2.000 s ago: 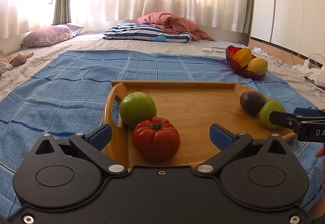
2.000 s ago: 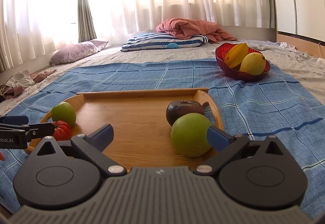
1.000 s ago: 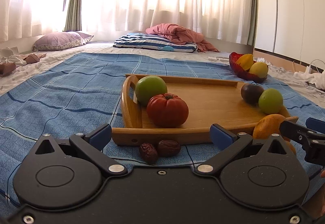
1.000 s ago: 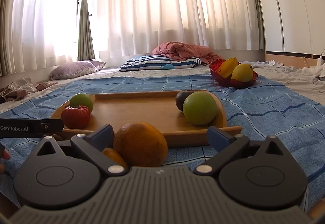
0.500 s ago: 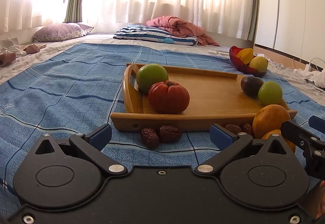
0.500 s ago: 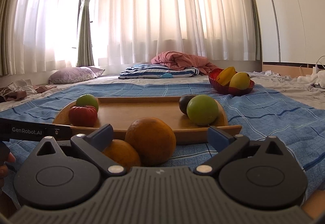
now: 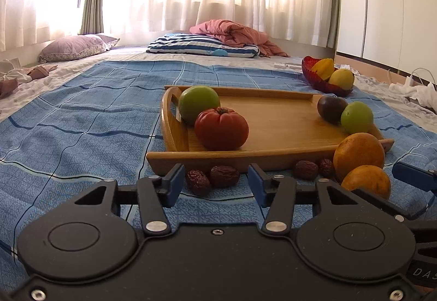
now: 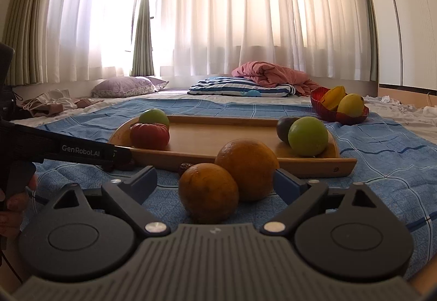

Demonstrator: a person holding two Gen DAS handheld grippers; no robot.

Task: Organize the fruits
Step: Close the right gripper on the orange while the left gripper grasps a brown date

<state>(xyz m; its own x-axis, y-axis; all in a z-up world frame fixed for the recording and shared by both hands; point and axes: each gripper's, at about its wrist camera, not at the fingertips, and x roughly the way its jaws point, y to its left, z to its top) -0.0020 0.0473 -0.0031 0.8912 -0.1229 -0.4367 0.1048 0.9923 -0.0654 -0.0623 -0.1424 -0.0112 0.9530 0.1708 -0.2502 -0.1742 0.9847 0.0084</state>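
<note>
Two wrinkled dark dates [image 7: 211, 179] lie on the blue cloth just in front of the wooden tray [image 7: 273, 157]. My left gripper [image 7: 215, 185] is around them with its jaws closing, and a gap still shows at the right pad. Two oranges [image 8: 209, 191] sit side by side on the cloth between the fingers of my right gripper [image 8: 215, 180]. Its jaws are also closing, with space left of the near orange. The tray holds a red tomato [image 7: 221, 129], a green apple [image 7: 198, 104], a dark fruit [image 7: 329, 107] and a green fruit [image 7: 356, 116].
A red bowl [image 7: 316, 79] with yellow fruits stands behind the tray on the right. Two more dates [image 7: 306, 170] lie beside the oranges. Pillows and a pink blanket [image 7: 232, 33] lie far back, and cables and cloths lie at the right edge. A hand [image 8: 13, 202] shows at left.
Both grippers have pulled back from over the tray to the fruit in front of it. The left jaws have narrowed around the two dates. The right gripper has come closer to the oranges.
</note>
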